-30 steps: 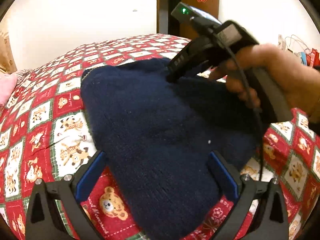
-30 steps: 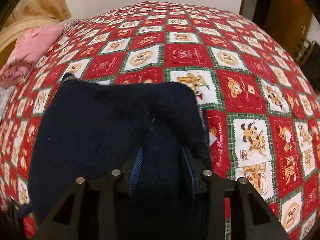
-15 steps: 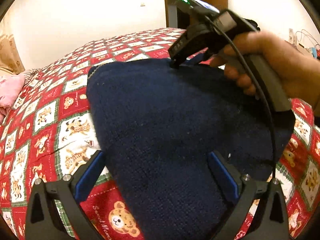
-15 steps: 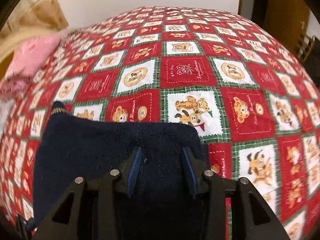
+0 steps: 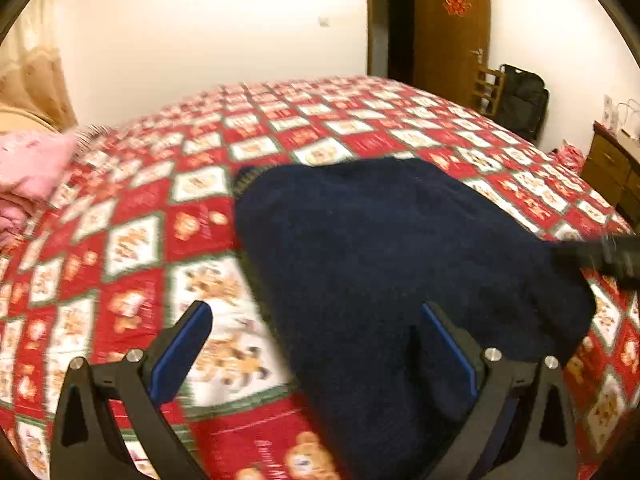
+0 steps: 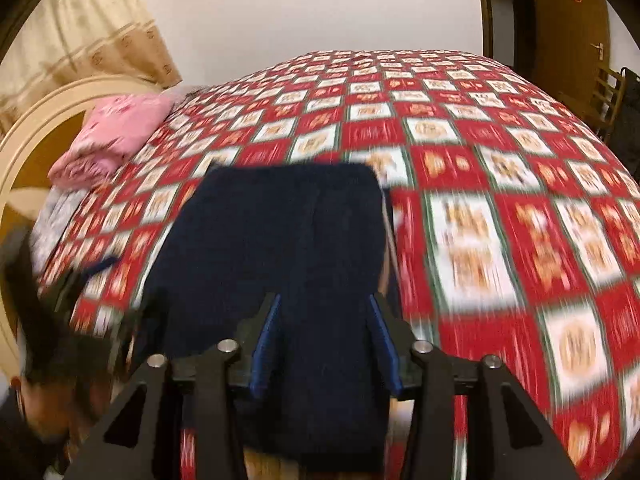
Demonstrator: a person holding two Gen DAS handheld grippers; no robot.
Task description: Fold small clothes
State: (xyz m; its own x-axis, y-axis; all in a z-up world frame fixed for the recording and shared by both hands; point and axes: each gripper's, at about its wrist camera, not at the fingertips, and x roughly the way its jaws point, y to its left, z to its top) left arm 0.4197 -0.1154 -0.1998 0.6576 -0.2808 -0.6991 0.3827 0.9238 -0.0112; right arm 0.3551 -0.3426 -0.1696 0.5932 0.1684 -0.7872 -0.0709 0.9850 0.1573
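Observation:
A navy knit garment [image 5: 380, 260] lies folded flat on the red teddy-bear bedspread [image 5: 140, 240]. My left gripper [image 5: 315, 310] is open wide above the garment's left edge, with nothing gripped. In the right wrist view the same garment [image 6: 280, 240] stretches away from my right gripper [image 6: 325, 300]. Its jaws are closing with the cloth lying below and between them, and the pads do not press on it. From the left wrist view the right gripper [image 5: 600, 254] is a dark blur at the garment's right edge. The left gripper [image 6: 60, 300] is blurred at the lower left.
Folded pink clothes [image 6: 116, 136] sit by the cream headboard [image 6: 40, 120] at the bed's left. A brown door [image 5: 448, 28], a black bag [image 5: 520, 100] and a wooden dresser [image 5: 612, 168] stand beyond the bed's right side. The bedspread [image 6: 480, 220] spreads wide to the right.
The right gripper has drawn back from the garment's far edge to its near right side, with its jaws narrower. The garment stays flat. The left gripper has shifted slightly.

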